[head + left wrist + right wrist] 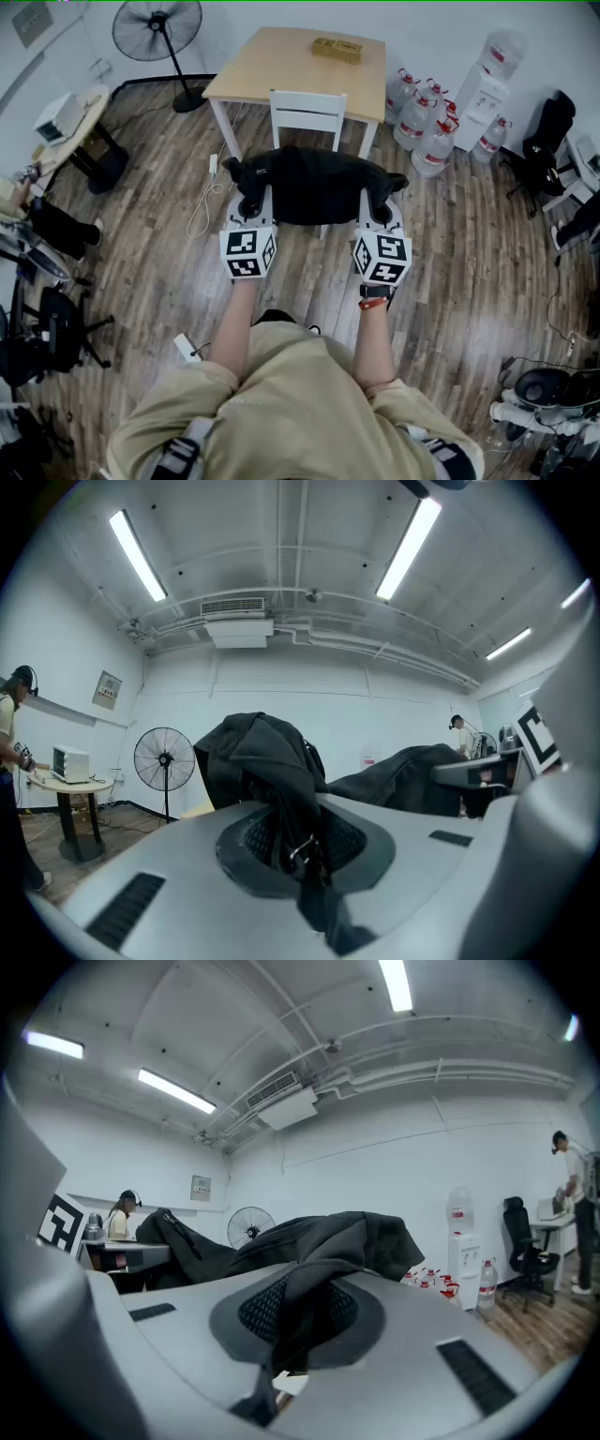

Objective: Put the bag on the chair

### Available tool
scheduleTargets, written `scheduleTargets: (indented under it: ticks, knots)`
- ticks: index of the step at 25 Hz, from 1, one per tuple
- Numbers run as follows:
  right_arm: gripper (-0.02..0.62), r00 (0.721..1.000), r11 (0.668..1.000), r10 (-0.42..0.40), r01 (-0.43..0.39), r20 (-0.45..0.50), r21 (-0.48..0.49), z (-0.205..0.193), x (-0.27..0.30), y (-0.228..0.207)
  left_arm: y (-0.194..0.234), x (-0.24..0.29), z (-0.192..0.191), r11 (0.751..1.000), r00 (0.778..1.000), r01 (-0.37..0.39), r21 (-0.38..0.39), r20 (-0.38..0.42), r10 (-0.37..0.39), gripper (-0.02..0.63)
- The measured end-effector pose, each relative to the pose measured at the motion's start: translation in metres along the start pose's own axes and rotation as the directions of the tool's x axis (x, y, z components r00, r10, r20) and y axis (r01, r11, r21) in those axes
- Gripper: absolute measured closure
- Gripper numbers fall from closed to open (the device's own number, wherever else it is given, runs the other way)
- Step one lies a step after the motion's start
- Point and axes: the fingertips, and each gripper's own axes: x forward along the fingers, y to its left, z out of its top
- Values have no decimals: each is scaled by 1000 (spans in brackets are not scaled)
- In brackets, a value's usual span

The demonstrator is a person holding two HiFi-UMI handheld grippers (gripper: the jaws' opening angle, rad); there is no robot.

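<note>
A black bag (311, 185) hangs stretched between my two grippers, just in front of a white chair (307, 111). My left gripper (249, 208) is shut on the bag's left end, and black fabric with a strap (281, 789) is pinched between its jaws in the left gripper view. My right gripper (375, 210) is shut on the right end, where folded fabric (323, 1283) fills the jaws in the right gripper view. The bag covers the chair's seat from the head view, so I cannot tell whether it rests on it.
A wooden table (298, 62) with a small box (337, 48) stands behind the chair. Water bottles (424, 120) and a dispenser (484, 92) are at the right, a floor fan (159, 37) at the back left. A cable (204, 202) lies on the floor left of the chair.
</note>
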Motion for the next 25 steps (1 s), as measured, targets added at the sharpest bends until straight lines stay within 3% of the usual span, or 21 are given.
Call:
scheduleTargets:
  ticks: [11, 17, 25]
  knots:
    - [558, 998, 997, 45, -43, -38, 57, -18, 38, -15, 5, 25, -20, 999, 1000, -13, -42, -9, 13, 565]
    - [558, 992, 996, 93, -94, -87, -8, -32, 109, 6, 56, 73, -35, 995, 999, -37, -88, -20, 36, 565]
    - [558, 986, 994, 104, -106, -131, -5, -17, 227, 4, 114, 175, -30, 988, 998, -58, -145, -48, 51, 565]
